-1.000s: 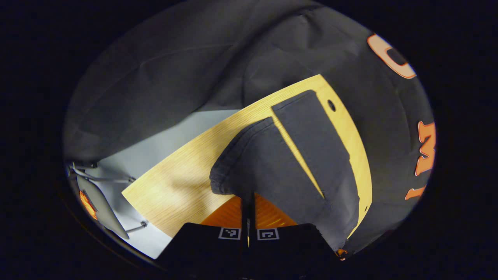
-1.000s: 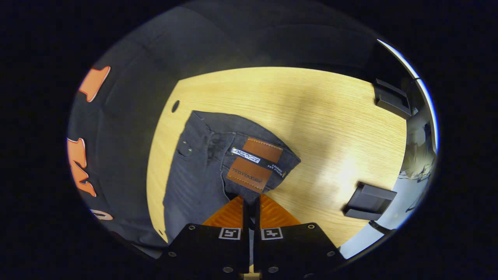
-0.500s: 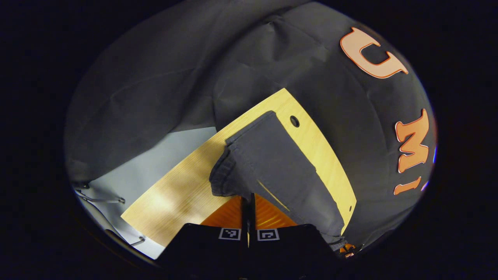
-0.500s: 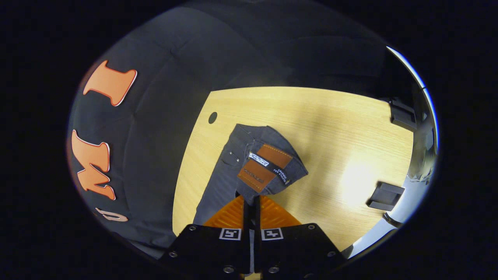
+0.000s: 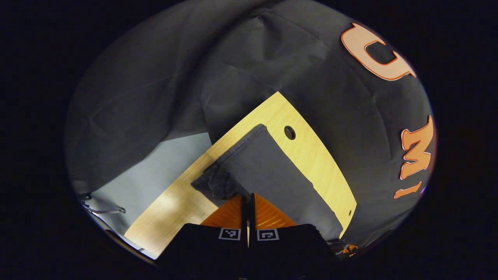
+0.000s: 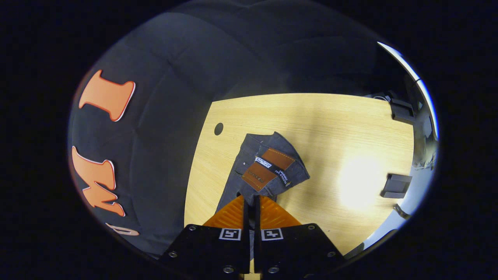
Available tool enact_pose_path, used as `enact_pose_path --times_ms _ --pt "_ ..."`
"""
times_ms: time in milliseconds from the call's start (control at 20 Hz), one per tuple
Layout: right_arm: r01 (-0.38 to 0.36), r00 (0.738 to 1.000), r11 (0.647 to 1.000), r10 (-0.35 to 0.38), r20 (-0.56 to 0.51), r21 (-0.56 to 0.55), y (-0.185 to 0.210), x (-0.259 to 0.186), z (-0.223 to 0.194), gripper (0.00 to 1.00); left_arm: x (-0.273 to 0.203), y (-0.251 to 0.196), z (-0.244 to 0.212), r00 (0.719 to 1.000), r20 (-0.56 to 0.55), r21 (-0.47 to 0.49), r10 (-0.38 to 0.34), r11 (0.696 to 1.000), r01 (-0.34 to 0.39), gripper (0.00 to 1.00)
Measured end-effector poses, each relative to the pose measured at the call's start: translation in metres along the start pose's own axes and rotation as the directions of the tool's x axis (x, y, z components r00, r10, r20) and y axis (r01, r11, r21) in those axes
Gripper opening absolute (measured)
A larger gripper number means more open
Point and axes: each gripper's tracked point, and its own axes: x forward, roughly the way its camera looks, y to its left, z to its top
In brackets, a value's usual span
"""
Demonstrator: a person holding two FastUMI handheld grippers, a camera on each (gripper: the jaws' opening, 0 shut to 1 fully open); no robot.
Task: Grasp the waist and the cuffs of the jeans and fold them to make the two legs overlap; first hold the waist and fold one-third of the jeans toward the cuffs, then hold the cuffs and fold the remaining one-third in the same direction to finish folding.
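On the left, the left gripper (image 5: 248,199) is seen pinched tight on the cuff end (image 5: 218,182) of the jeans (image 5: 268,171), with both fingers pressed on the bunched hem. The dark denim is lifted at that end and trails down onto the wooden table (image 5: 311,147), beside a round hole (image 5: 289,132) in the tabletop. On the right, the right gripper (image 6: 251,202) is clamped on the waist (image 6: 249,192), just below the leather patch (image 6: 268,168), and the cloth sags to the table (image 6: 330,128) between the 2 holds. The jeans are judged soft, fairly heavy and not slippery; the thick hem and waistband seams are judged the firmest places for a hold.
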Motion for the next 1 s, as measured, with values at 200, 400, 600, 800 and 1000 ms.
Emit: enact_pose_path --times_ms 200,400,600,800,1000 --pt "0.030 0.999 0.999 -0.031 -0.039 -0.013 0.011 0.032 0.006 0.05 0.031 -0.015 0.017 0.997 0.014 0.053 0.070 0.996 -0.070 0.01" --pt "0.045 0.995 0.999 -0.046 -0.090 -0.013 0.022 0.068 0.008 0.05 0.056 -0.026 0.023 0.991 0.016 0.088 0.131 0.987 -0.132 0.01" --pt "0.059 0.989 0.998 -0.060 -0.136 -0.012 0.034 0.096 0.008 0.05 0.073 -0.032 0.036 0.989 0.032 0.033 0.142 0.989 -0.144 0.01" --pt "0.072 0.980 0.997 -0.066 -0.190 0.025 0.046 0.118 0.008 0.05 0.099 -0.027 0.035 0.989 -0.008 -0.031 0.150 0.988 -0.150 0.09" --pt "-0.083 0.983 0.994 0.092 -0.161 0.065 0.088 0.118 0.025 0.22 0.095 -0.043 0.046 0.992 0.045 0.041 0.121 0.992 -0.122 0.30"
